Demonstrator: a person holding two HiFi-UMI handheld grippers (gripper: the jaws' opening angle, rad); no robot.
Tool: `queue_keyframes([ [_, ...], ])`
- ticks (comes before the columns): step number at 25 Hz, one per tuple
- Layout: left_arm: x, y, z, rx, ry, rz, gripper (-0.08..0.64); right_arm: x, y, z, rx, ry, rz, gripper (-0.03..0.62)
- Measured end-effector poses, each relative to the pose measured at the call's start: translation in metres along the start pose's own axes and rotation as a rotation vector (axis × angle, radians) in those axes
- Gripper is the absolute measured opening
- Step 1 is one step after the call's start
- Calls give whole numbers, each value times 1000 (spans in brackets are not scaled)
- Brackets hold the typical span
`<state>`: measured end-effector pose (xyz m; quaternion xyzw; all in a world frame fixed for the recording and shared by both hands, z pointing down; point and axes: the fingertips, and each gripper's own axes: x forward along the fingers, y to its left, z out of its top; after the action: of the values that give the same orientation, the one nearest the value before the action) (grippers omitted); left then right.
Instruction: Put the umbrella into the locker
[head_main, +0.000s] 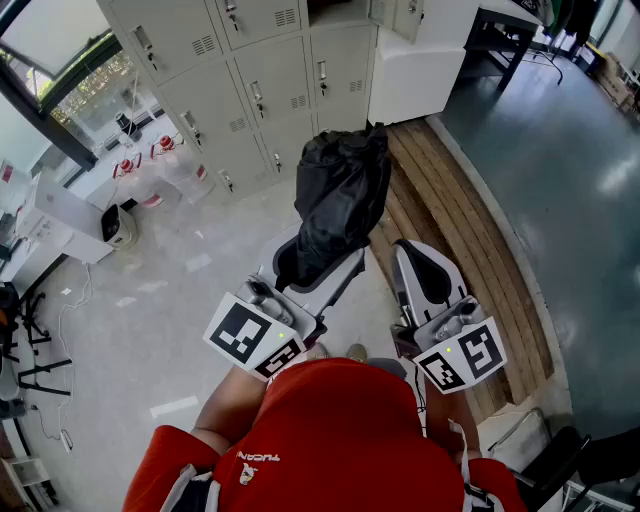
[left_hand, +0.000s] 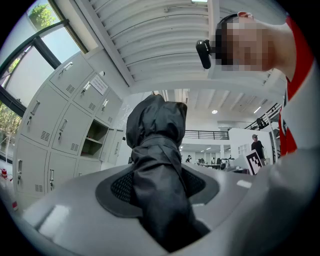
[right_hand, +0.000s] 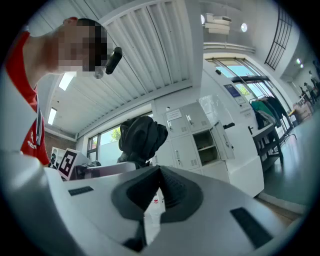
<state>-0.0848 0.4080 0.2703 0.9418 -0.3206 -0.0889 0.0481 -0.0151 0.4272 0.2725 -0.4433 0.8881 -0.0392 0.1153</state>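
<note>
Held folded black umbrella (head_main: 340, 190) clenched btwn L gripper (head_main: 318, 268) jaws, bundle sticking up beyond tips. Had R gripper (head_main: 425, 275) jaws pressed together, nothing btwn, umbrella to their left. Faced lockers (head_main: 250, 90) ahead of both

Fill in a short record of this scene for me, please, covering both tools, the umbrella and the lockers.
umbrella: black, folded, bunched end sticking out beyond the jaws
left tool: shut on the umbrella, held out in front of the person
right tool: shut, nothing in it
lockers: grey bank ahead; one compartment stands open
task status: umbrella not yet in a locker
</note>
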Motion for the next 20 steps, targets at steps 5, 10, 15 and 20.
queue_keyframes([
  [5,1,2,-6,0,6,0,222,0,-2,-6,16,2,4,3],
  [10,1,3,-5,4,15,0,222,0,-2,-7,55,0,19,3],
  [15,7,5,-3,15,13,0,222,-2,-6,-7,61,0,9,3],
  [20,23,12,8,39,-4,3,222,-4,-12,-7,69,12,12,3],
])
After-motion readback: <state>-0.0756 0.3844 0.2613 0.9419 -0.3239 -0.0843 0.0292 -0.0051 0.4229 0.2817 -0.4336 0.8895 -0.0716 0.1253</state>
